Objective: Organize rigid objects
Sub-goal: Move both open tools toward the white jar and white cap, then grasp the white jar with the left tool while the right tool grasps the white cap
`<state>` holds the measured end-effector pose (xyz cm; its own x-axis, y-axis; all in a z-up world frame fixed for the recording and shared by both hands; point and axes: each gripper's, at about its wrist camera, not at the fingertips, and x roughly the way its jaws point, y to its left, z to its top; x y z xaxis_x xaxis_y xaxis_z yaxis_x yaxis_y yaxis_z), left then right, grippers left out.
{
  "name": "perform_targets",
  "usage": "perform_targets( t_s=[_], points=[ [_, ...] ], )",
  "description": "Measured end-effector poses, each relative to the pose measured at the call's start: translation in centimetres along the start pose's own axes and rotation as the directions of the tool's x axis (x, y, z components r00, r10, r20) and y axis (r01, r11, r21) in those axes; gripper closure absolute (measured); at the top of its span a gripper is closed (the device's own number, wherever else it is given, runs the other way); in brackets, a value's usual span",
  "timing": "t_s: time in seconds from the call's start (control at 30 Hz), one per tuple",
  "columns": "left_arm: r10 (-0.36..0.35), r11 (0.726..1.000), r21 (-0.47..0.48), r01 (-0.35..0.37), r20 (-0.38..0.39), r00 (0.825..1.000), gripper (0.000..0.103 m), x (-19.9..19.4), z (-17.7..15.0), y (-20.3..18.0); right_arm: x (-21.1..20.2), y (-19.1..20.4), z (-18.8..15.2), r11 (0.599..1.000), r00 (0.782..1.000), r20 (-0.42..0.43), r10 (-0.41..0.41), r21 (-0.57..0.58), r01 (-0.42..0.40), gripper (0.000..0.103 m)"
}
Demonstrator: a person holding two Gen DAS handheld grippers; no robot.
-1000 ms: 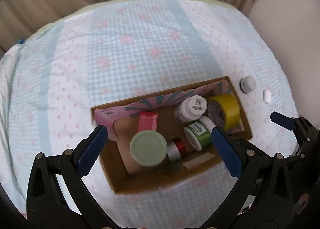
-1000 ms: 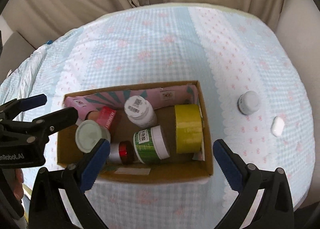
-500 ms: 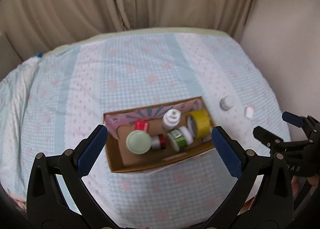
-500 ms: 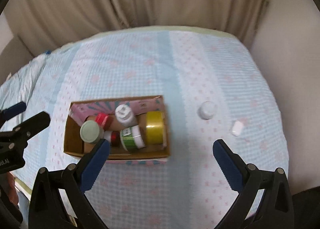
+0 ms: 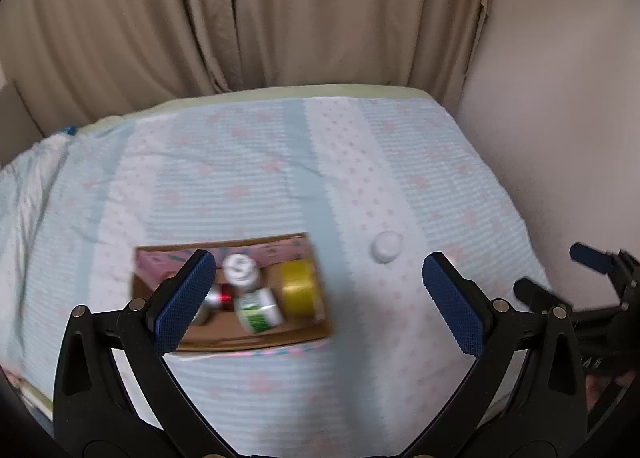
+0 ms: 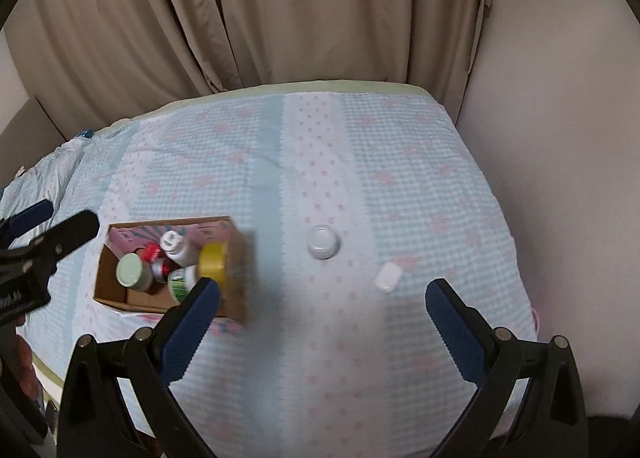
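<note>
Both grippers, left (image 5: 320, 298) and right (image 6: 322, 310), hang high with jaws spread, empty. The cardboard box (image 6: 120, 298) holds most items; a white jar (image 6: 323, 242) and small white piece (image 6: 387, 277) lie on the bed (image 6: 320, 162). Next, I'd judge, the right descends onto the jar.

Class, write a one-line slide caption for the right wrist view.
Open right gripper above checked cloth; cardboard box of containers left, white jar and white case outside.
</note>
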<state>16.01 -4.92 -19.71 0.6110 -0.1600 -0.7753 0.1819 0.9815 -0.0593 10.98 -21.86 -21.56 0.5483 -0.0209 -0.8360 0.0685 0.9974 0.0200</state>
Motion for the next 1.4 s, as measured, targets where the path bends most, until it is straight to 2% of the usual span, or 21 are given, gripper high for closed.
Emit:
perform_targets(
  t_s=[0.17, 0.33, 0.47, 0.63, 0.83, 0.97, 1.1, 1.23, 1.4],
  points=[
    [-0.002, 1.000, -0.002, 0.002, -0.046, 0.999, 0.000, 3.8, 0.0, -4.5, 2.0, -5.1, -0.7, 0.999, 0.999, -0.031, -0.023, -0.023, 0.022, 0.000],
    [-0.010, 1.000, 0.018, 0.013, -0.130, 0.991, 0.000, 9.6, -0.4, -7.3, 5.1, -9.2, -1.7, 0.997, 0.996, -0.090, -0.018, 0.072, 0.024, 0.000],
    [-0.024, 0.996, 0.079, 0.039, -0.183, 0.983, 0.000, 15.4, -1.2, -8.6, 9.4, -11.0, -2.9, 0.988, 0.990, -0.142, -0.019, 0.146, 0.040, 0.000],
    [-0.020, 0.991, 0.122, 0.050, -0.233, 0.972, 0.000, 21.6, -2.4, -9.4, 14.3, -11.9, -4.3, 0.972, 0.986, -0.166, -0.025, 0.227, 0.063, 0.000],
    [-0.057, 0.989, 0.119, 0.087, -0.237, 0.970, 0.002, 28.5, -4.4, -9.9, 19.4, -11.6, -6.2, 0.946, 0.986, -0.114, -0.121, 0.288, 0.149, 0.001],
    [-0.049, 0.981, 0.171, 0.090, -0.235, 0.971, 0.007, 32.4, -5.9, -11.0, 23.2, -10.8, -7.3, 0.934, 0.984, -0.091, -0.156, 0.310, 0.177, 0.006],
    [-0.062, 0.976, 0.187, 0.108, -0.236, 0.970, 0.019, 34.9, -6.8, -11.6, 26.3, -10.1, -8.0, 0.928, 0.976, -0.063, -0.209, 0.303, 0.218, 0.006],
    [-0.073, 0.975, 0.191, 0.118, -0.226, 0.971, 0.026, 36.6, -7.5, -11.8, 28.4, -9.7, -8.1, 0.925, 0.967, -0.043, -0.252, 0.284, 0.253, 0.021],
    [-0.067, 0.969, 0.220, 0.112, -0.201, 0.977, 0.038, 37.3, -8.2, -12.0, 30.6, -9.5, -7.8, 0.924, 0.967, -0.047, -0.250, 0.288, 0.253, 0.034]
  ],
)
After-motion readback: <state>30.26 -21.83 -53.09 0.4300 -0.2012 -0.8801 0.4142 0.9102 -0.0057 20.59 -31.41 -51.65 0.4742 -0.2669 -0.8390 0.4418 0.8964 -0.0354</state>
